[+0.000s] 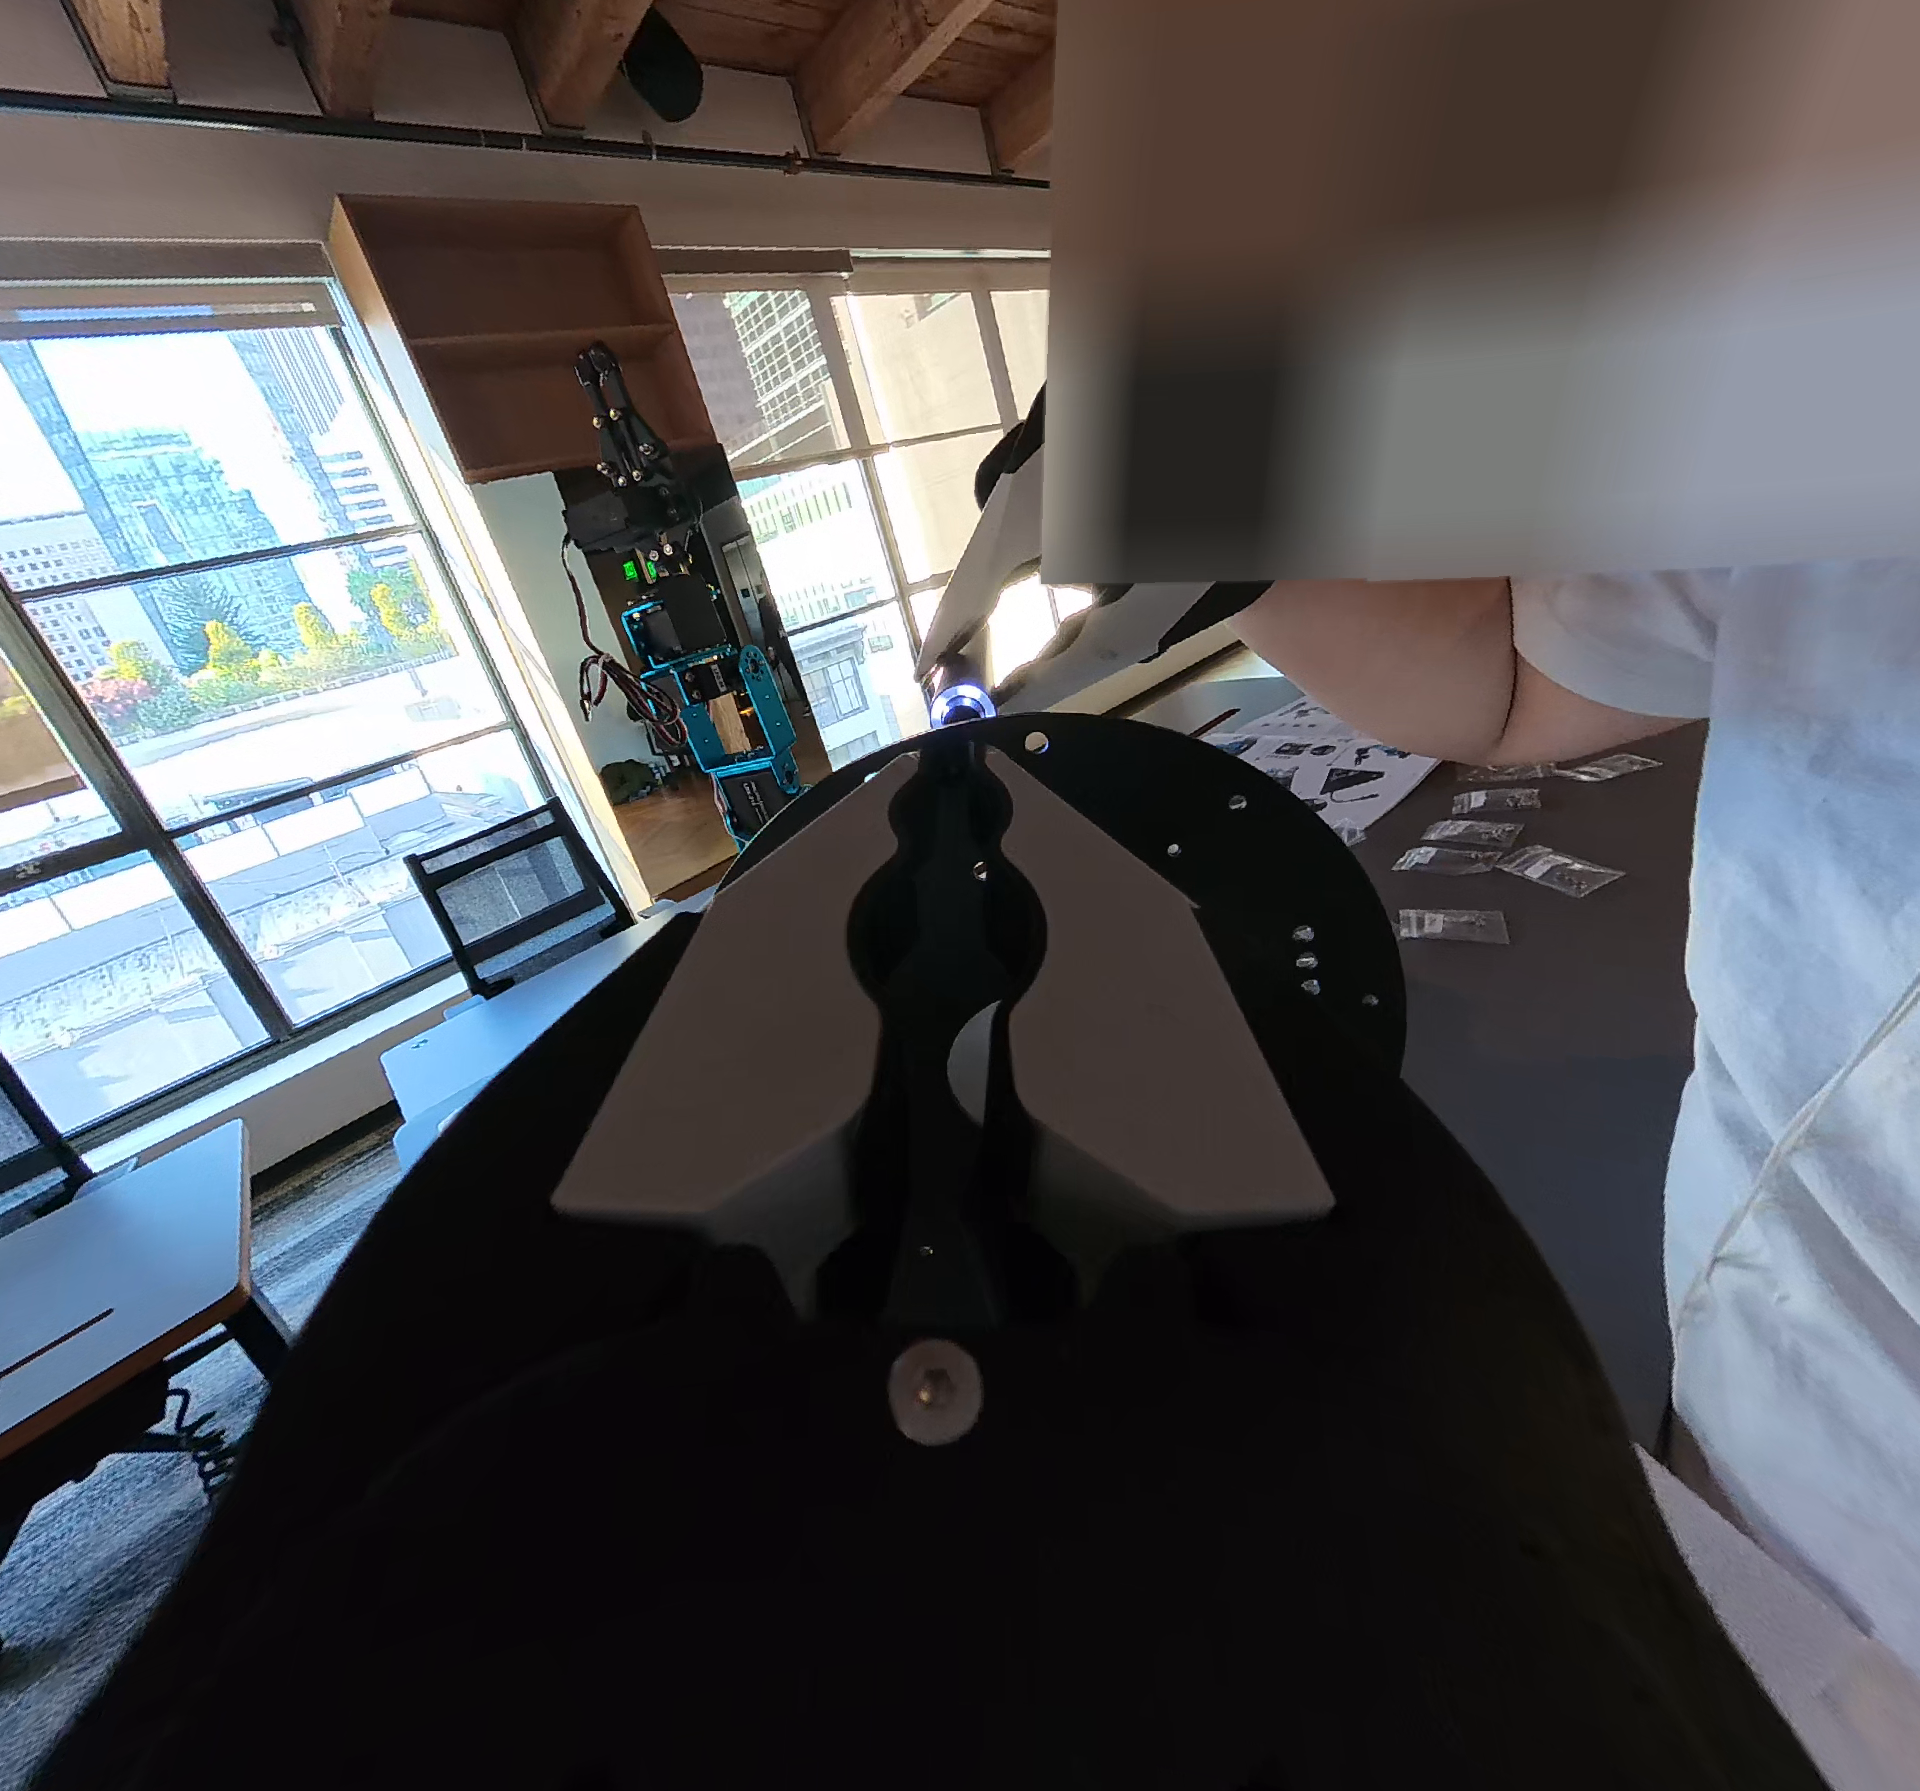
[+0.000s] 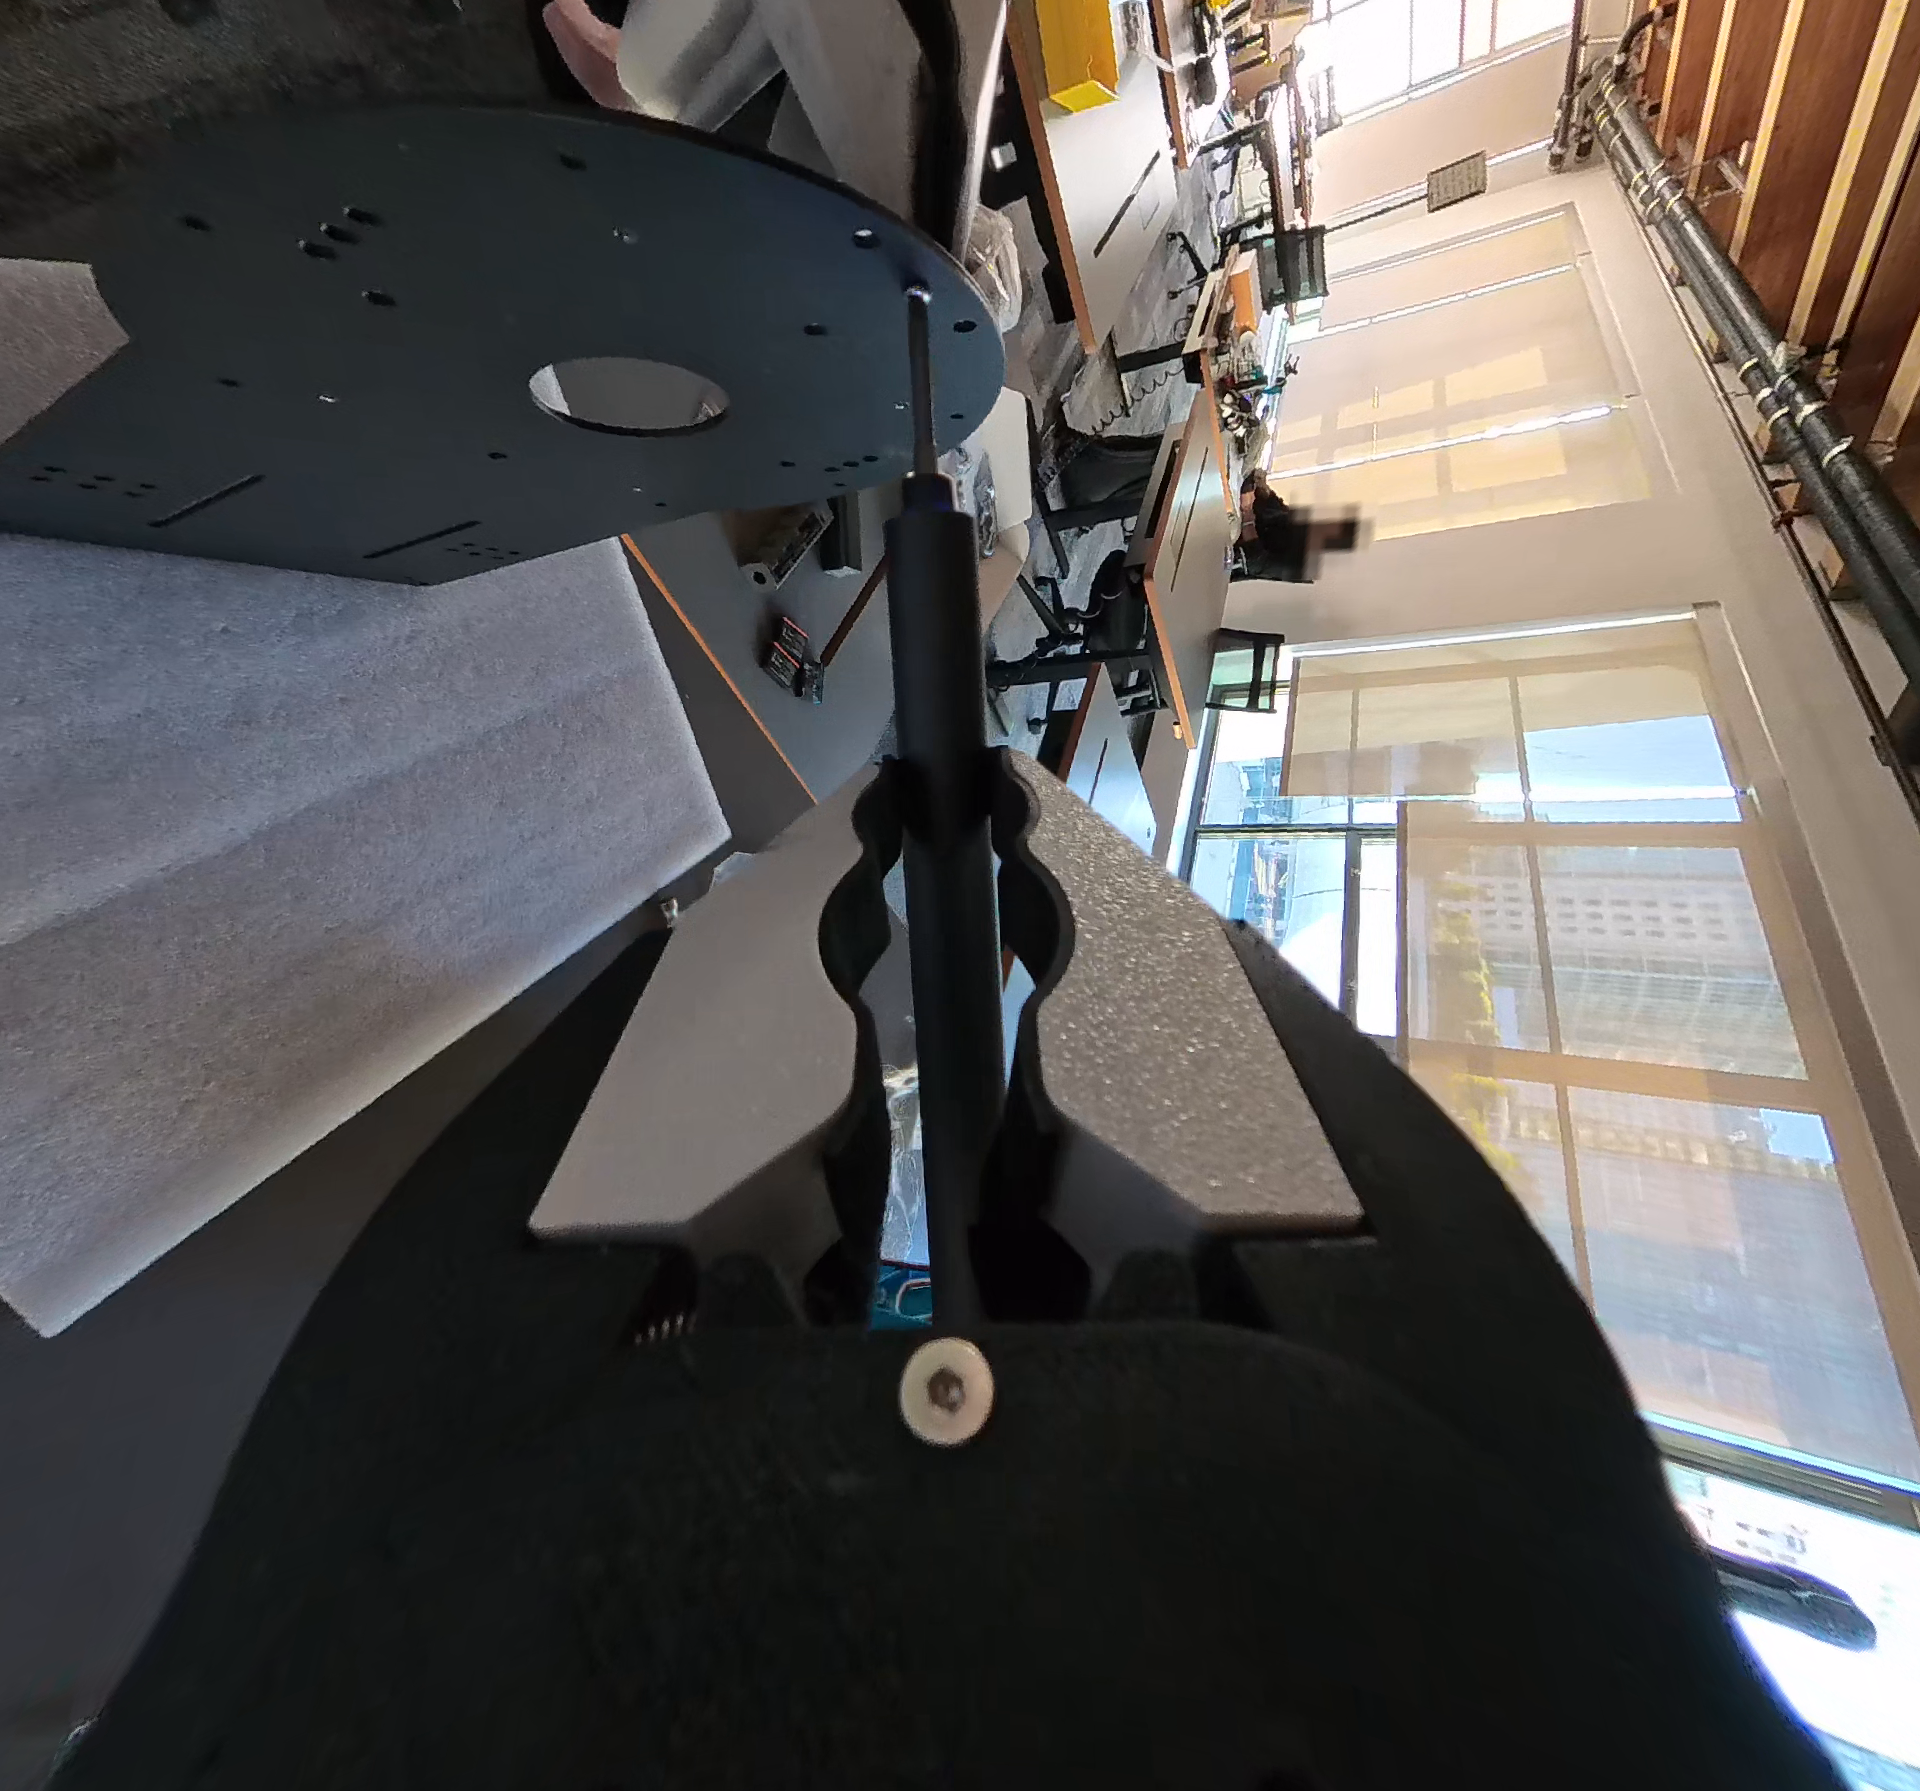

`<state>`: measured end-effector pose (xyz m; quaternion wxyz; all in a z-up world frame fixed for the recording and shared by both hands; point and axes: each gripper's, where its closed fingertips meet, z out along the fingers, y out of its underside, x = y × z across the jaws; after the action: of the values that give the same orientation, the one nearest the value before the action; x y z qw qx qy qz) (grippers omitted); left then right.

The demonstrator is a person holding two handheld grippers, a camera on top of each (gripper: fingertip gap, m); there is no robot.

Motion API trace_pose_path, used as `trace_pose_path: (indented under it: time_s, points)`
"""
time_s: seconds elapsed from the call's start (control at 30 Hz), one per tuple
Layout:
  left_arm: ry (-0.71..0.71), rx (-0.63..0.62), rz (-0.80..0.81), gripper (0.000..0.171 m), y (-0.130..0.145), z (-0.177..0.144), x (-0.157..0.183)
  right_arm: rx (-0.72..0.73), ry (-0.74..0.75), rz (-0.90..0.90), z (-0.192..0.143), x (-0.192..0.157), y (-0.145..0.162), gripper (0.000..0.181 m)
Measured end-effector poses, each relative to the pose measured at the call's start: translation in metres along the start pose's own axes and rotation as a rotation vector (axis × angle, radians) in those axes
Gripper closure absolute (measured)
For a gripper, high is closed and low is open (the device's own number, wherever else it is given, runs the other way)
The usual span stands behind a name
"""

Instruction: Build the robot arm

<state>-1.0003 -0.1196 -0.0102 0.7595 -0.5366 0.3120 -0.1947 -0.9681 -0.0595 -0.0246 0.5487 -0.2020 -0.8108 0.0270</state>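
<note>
Right wrist view: a black screwdriver (image 2: 940, 702) is pinched by the right gripper (image 2: 940, 806), its thin tip set at a screw (image 2: 916, 292) near the far right rim of a round black plate (image 2: 416, 318).

The plate is gripped edge-on by the closed left gripper (image 1: 951, 785), seemingly to steady it for the tip. Small clear bags (image 1: 1507, 858), contents too small to tell, lie on the dark table (image 1: 1538, 1066) at the right.
</note>
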Motion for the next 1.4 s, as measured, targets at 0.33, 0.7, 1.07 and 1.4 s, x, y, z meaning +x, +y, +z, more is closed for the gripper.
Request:
trace_pose_path:
  time_s: [0.33, 0.7, 1.07, 1.4]
  points:
    - [-0.023, 0.046, -0.034, 0.156, 0.004, 0.004, 0.001, 0.02, -0.009, 0.069, 0.008, -0.006, 0.01, 0.167]
    - [-0.086, 0.068, -0.01, 0.161, 0.004, -0.001, -0.002, 0.028, -0.027, 0.102, 0.011, -0.012, 0.012, 0.167]
    - [-0.102, 0.07, 0.021, 0.158, 0.004, 0.0, -0.001, 0.005, -0.029, 0.115, 0.01, -0.014, 0.015, 0.167]
    - [-0.074, -0.017, 0.111, 0.134, 0.007, 0.0, -0.008, -0.018, -0.029, 0.119, 0.01, -0.015, 0.018, 0.167]
